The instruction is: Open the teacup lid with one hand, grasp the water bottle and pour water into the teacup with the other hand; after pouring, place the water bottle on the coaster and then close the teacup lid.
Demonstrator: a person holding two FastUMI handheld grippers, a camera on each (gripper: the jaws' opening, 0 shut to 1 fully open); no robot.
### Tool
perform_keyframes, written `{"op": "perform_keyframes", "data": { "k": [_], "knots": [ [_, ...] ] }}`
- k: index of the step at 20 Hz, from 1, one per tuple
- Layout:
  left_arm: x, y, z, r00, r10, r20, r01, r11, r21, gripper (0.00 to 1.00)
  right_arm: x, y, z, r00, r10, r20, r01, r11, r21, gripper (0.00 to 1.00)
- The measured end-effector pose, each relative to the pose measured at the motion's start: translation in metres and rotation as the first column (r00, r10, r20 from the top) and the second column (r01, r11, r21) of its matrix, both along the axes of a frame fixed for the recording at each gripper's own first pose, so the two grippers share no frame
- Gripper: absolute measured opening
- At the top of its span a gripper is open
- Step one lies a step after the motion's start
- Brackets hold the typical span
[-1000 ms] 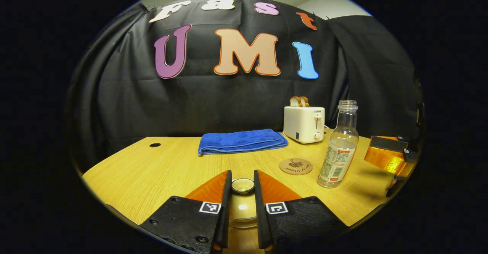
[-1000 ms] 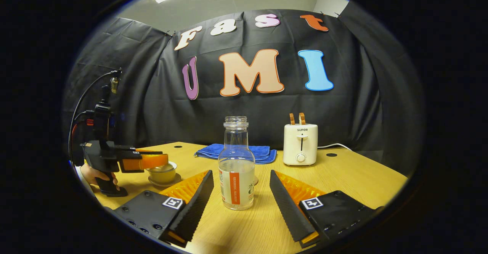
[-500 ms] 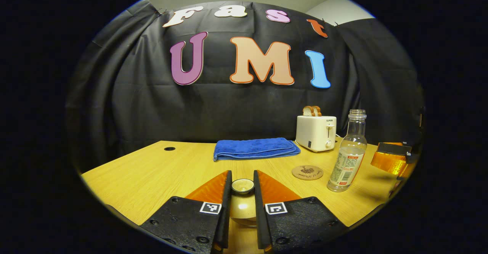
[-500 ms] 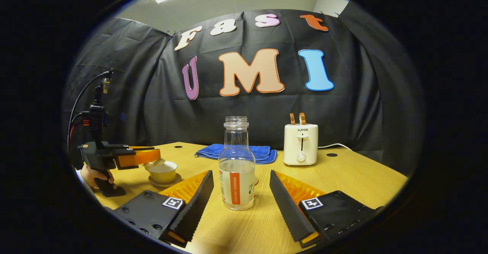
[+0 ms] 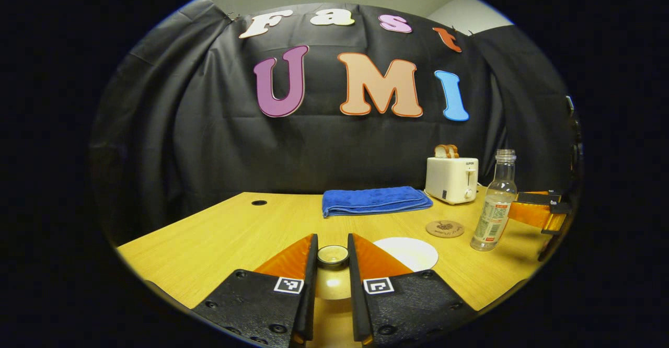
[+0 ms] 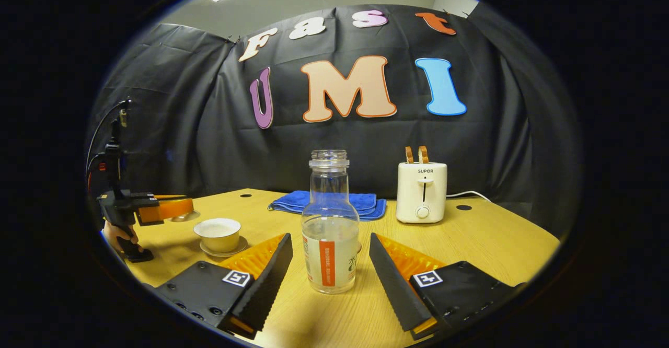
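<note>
The left gripper [image 5: 332,264] pinches the knob of the round pale ceramic teacup lid [image 5: 333,254], holding it clear to the left of the open cream teacup [image 6: 217,233] so water can enter. The right gripper [image 6: 328,262], spread wide, flanks the clear glass water bottle [image 6: 330,222] right of the teacup, ready to grasp. The round cork coaster [image 5: 445,228] waits near the bottle.

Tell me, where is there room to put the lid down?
Bare table lies left of the towel and the teacup. It is crowded on the right, around the coaster, bottle and toaster.
</note>
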State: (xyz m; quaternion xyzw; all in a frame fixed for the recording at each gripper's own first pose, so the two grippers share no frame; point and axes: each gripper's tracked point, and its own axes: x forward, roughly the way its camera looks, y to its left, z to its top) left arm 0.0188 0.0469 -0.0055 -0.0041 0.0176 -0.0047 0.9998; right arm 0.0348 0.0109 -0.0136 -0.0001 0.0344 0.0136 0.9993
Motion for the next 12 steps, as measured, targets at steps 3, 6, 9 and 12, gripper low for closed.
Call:
{"op": "perform_keyframes", "data": {
  "k": [3,6,9,12],
  "knots": [
    [-0.003,0.007,0.001,1.0,0.0,0.012,0.0,1.0,0.004,0.27,0.012,0.004,-0.01,0.998,0.007,-0.055,-0.007,1.0,-0.007,0.96],
    [-0.006,0.016,0.002,1.0,0.014,0.02,-0.014,1.0,0.004,0.27,0.022,0.003,-0.019,0.994,-0.005,-0.11,0.004,1.0,-0.009,0.96],
    [-0.007,0.02,0.004,0.999,0.02,0.035,-0.02,1.0,0.005,0.27,0.031,0.004,-0.02,0.992,-0.014,-0.122,0.012,1.0,-0.016,0.96],
    [-0.007,0.021,0.005,0.999,0.025,0.034,-0.025,1.0,0.005,0.27,0.036,0.004,-0.023,0.99,-0.024,-0.137,0.021,1.0,-0.023,0.96]
  ]
}}
